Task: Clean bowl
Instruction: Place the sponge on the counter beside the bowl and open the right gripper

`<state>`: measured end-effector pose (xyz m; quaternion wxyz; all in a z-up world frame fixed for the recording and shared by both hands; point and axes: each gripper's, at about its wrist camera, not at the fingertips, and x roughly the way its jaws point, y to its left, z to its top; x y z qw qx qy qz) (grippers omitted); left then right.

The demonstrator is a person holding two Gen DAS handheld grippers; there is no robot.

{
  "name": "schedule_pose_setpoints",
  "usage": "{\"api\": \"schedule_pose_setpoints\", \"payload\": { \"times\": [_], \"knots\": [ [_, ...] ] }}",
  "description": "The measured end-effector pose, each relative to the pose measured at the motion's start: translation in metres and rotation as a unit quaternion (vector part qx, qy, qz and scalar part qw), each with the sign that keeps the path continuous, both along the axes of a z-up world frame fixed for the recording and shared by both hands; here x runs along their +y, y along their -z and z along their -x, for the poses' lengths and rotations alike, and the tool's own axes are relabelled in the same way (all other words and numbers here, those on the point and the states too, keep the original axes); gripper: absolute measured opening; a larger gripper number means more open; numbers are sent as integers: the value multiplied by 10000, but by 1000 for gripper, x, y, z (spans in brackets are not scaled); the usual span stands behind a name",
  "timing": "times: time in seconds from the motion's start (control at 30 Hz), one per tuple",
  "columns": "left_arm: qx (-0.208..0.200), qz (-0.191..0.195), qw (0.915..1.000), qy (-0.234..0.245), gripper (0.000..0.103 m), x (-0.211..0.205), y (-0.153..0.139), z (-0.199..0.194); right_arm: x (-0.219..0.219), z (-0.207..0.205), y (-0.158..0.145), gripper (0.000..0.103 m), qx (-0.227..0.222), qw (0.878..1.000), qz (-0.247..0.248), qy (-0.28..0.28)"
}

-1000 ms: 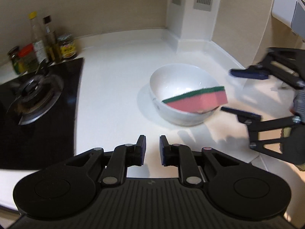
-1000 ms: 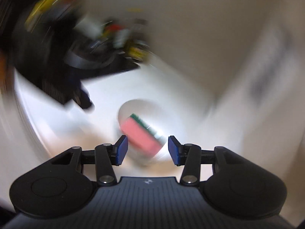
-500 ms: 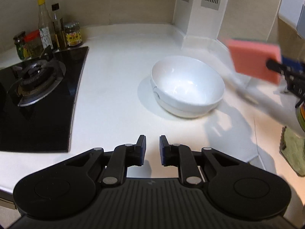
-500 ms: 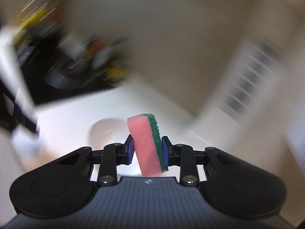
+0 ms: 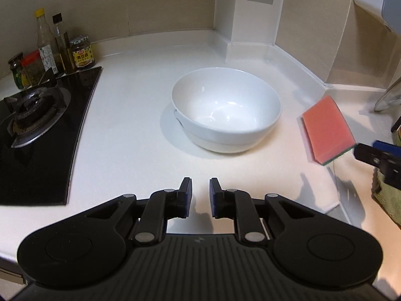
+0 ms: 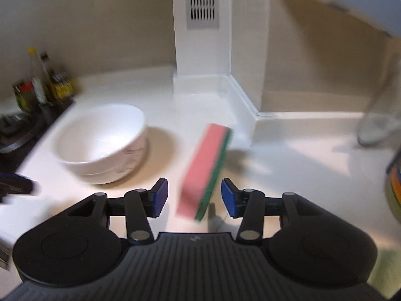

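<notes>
A white bowl (image 5: 225,110) (image 6: 100,143) stands upright and empty on the white counter (image 5: 140,115). A pink sponge with a green scouring side (image 5: 325,130) (image 6: 205,170) is tilted on edge just right of the bowl. My right gripper (image 6: 194,190) has its jaws opening wide. The sponge is between them, with a gap to each blue pad. One of its fingers (image 5: 368,151) shows at the right edge of the left wrist view. My left gripper (image 5: 200,195) hovers in front of the bowl, open and holding nothing.
A black gas stove (image 5: 32,115) lies to the left, with bottles and jars (image 5: 50,52) behind it. A white pillar with vents (image 6: 203,50) fills the back corner. A green cloth (image 5: 388,200) and a glass lid (image 5: 386,95) sit at the far right.
The sponge went from lying in the bowl to being held up by the right gripper, then carried right of the bowl and let go. The left gripper shifted slightly.
</notes>
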<state>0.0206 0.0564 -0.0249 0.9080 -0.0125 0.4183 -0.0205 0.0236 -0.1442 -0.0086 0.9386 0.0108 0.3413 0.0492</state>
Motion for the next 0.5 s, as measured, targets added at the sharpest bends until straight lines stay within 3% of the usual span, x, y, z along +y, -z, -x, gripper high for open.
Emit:
{"api": "schedule_pose_setpoints", "payload": {
  "times": [0.17, 0.5],
  "knots": [
    [-142, -11, 9999, 37, 20, -14, -8, 23, -6, 52, -19, 43, 18, 9990, -423, 110],
    [-452, 37, 9990, -52, 20, -25, -23, 46, -16, 79, -33, 43, -125, 9989, -377, 250]
  ]
}}
